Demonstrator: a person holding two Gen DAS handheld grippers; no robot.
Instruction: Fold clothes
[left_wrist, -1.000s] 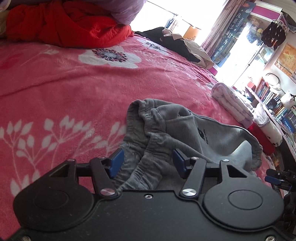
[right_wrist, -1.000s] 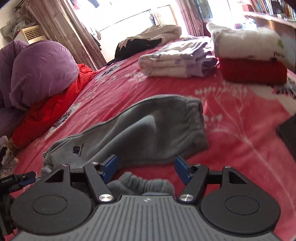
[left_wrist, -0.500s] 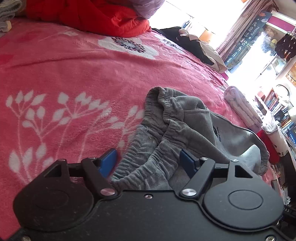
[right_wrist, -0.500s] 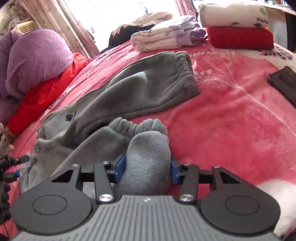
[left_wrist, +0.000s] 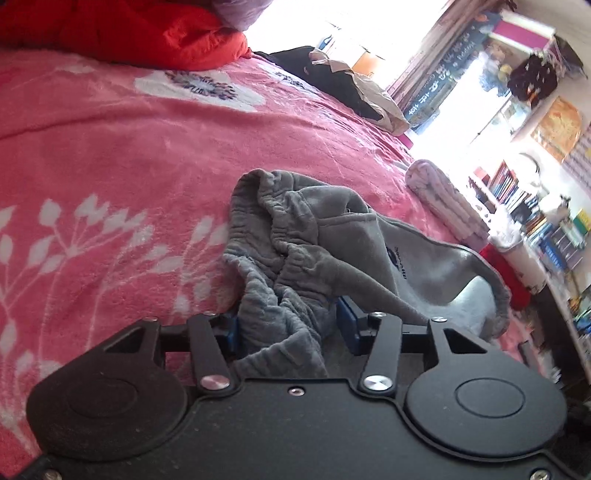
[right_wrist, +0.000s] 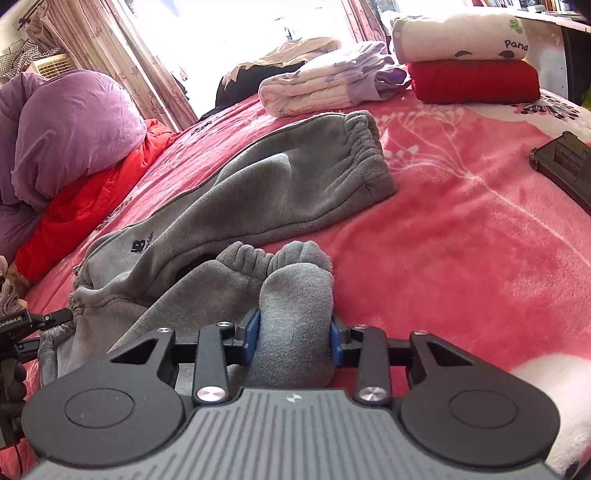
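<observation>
Right between the blue fingers (right_wrist: 252, 334) of the right gripper (right_wrist: 293, 338), a thick fleecy cuff of the grey sweatpants (right_wrist: 236, 192) is clamped. Likewise the left gripper (left_wrist: 286, 326) pinches the gathered, elastic waistband. Beyond both, the soft trousers stretch lengthwise across the plush pink bed (right_wrist: 461, 240), the other ribbed cuff farthest away.
</observation>
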